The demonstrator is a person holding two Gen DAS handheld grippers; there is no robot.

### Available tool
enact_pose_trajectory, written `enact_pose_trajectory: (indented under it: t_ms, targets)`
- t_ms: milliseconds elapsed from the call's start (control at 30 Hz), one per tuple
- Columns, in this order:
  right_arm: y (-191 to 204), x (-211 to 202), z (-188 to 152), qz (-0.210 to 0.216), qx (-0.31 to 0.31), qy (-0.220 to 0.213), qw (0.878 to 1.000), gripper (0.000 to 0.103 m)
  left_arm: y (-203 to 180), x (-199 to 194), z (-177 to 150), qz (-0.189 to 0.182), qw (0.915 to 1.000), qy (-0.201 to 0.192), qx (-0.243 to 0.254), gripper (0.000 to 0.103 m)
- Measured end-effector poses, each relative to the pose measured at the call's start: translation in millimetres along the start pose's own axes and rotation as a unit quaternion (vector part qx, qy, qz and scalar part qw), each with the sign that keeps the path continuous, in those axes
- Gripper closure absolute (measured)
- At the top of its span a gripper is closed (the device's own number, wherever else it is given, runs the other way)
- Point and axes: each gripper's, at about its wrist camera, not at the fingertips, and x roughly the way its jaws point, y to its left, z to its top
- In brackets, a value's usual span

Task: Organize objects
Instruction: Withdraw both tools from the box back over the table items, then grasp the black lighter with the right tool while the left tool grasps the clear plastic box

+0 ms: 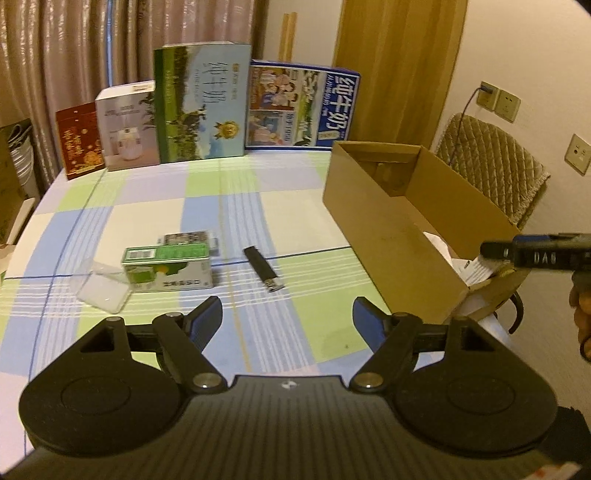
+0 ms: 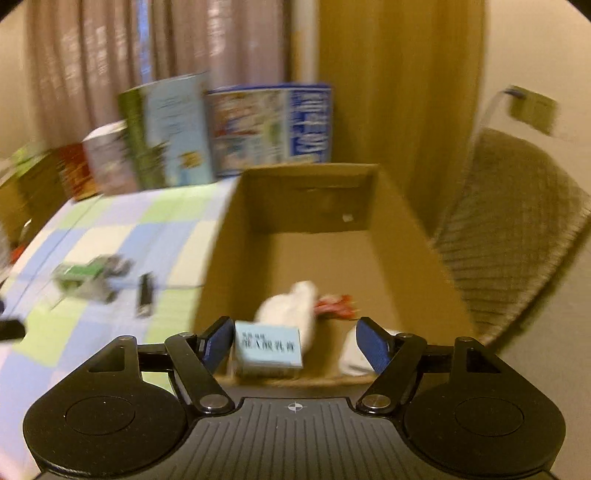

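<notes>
Room setting. The bench (image 1: 110, 218) is covered by a checked cloth of pale blue, green, lilac and white squares. Behind it, pleated beige-pink curtains (image 1: 74, 48) are hung across the far side, and a strip of bluish window light (image 1: 109, 40) is seen between two folds. A cream wall (image 1: 303, 33) and a wooden door panel (image 1: 399, 66) are shown to the right of the curtains. Wall sockets (image 1: 498, 103) are mounted on the right-hand wall, one with a cable plugged in. A chair with a quilted tan cover (image 1: 491, 162) is placed beside the bench. Warm, yellowish indoor light is cast throughout.
</notes>
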Motion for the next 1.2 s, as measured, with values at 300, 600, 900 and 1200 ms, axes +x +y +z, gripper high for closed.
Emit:
enact_pose_trajectory:
  t_ms: [300,600,900,1200]
  targets:
    - [-9,-2,-2,0.002,0.000,-0.001,1.000,0.032,-7,9,-2,-0.005,0.9999,0.009,0.005,0.029]
    - [13,-23,10,0.026,-0.001,-0.027,0.999,0.032,9,-4,-2,0.010,0.9999,0.000,-0.007,0.027]
    - [74,-44,28,0.101,-0.019,-0.065,0.993,0.032,51,-22,-11,0.047,0.9986,-0.006,-0.022,0.022]
    - [137,-17,15,0.145,-0.043,-0.035,0.988,0.032,111,-29,-25,0.093,0.9948,-0.005,-0.041,0.017]
